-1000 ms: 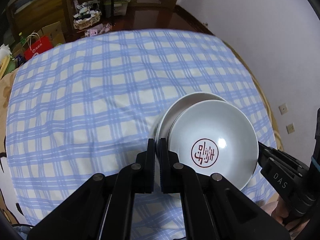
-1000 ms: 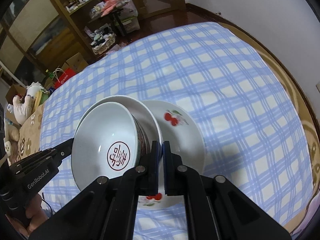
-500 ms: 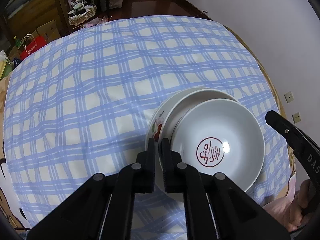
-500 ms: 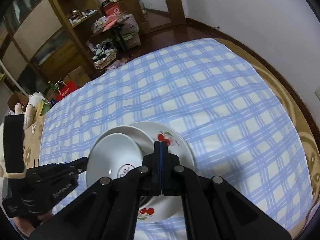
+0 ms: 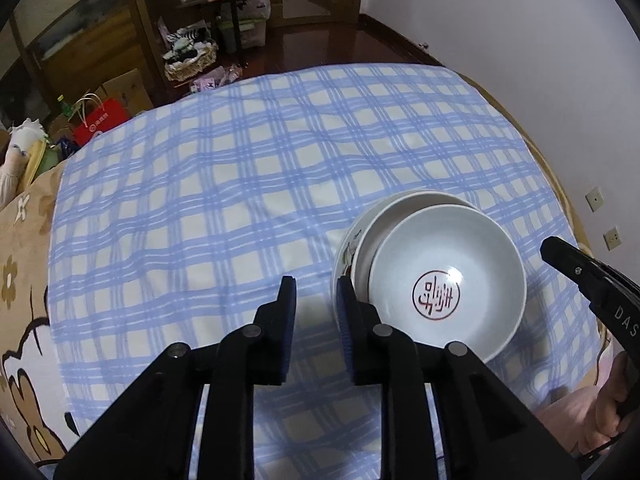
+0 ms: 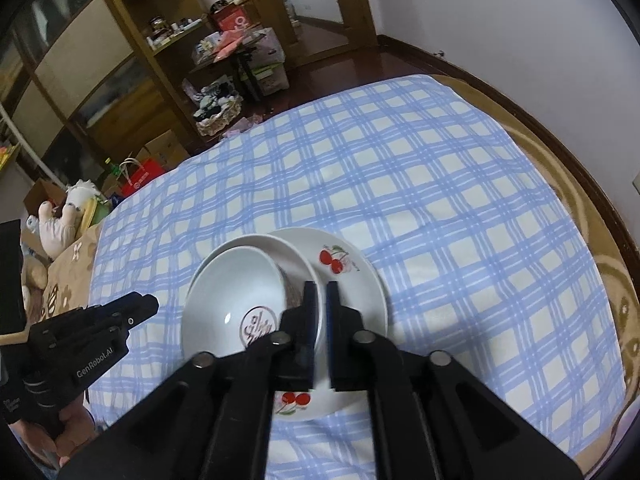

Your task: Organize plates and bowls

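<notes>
Both your grippers have let go of the stack since a second ago: back then each pair of fingers was pinched on a rim, and now neither is.

Left gripper [image 5: 314, 294]: jaws are opening, nothing between them but checked cloth. Its right finger [image 5: 347, 312] sits just beside the left edge of the stack; contact or not, I can't tell from this angle.

Right gripper [image 6: 319, 300]: jaws show a narrow slit, nearly pressed together. They hang over the right rim of the middle plate, and from this angle I'd say nothing is pinched, though the fingers hide the rim below them.

Stack sits on the blue checked cloth [image 5: 224, 184], near-right part of the bed as your left camera sees it:
- cherry plate [image 6: 352, 276] at the bottom, flat on the cloth, cherry print showing at its far side and near edge
- plain white plate [image 6: 296, 254] on top of it, shifted left
- white bowl [image 5: 448, 280] with the red round seal mark inside, upright, nested in the white plate, shifted toward the near side

Your right hand [image 5: 610, 404] shows at the right edge of the left view, your left hand [image 6: 70, 430] low on the left of the right view.

Red paper bag [image 5: 100, 122] stands on the floor off the far-left corner of the bed.
</notes>
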A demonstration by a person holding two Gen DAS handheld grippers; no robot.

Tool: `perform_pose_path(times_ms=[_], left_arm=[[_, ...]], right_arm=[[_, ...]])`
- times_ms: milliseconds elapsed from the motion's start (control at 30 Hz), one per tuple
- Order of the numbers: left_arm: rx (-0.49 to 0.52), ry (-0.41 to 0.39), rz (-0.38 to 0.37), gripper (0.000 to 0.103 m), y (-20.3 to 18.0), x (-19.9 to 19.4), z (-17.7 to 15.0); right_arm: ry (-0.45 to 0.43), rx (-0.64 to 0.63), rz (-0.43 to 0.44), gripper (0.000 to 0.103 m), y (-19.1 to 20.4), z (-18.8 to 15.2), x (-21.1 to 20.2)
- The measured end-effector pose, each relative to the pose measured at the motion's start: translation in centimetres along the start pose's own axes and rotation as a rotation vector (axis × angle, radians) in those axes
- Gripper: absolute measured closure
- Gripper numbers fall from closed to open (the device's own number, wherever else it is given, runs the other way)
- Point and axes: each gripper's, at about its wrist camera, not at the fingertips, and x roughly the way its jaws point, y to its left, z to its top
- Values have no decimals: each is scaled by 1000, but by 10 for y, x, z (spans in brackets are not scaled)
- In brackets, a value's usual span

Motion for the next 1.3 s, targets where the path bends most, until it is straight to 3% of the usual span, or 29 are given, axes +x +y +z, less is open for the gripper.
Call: perform_pose_path(times_ms=[167,233,367,433,500,567,800,1067,1300], left_arm=[[-2,-47,13,73,3,-27,-8],[0,-72,19,68,2,-39,-13],[18,-111,39,62,1,-61,-23],[22,-133,56,61,1,-70,-28],[29,-156,69,54,0,-81,-34],[27,-194,65,26,1,-93,-41],[36,-378,88,9,-2,-138,-68],[27,-535,125,8,-1,-169,-102],[27,-588,124,8,2,-170,-121]], right_arm=[[-22,-22,-6,89,7,-6,-19],[-31,-22,-10,72,6,-8,-26],[-79,-45,-25,59,6,-13,-48],[-109,-60,-32,43,7,-15,-60],[-155,-80,-33,37,8,-19,-75],[-191,-94,-32,31,9,-23,-88],[-309,-175,-57,2,22,-43,-125],[-456,-178,-77,0,21,-71,-154],[-528,-166,-54,0,11,-90,-162]])
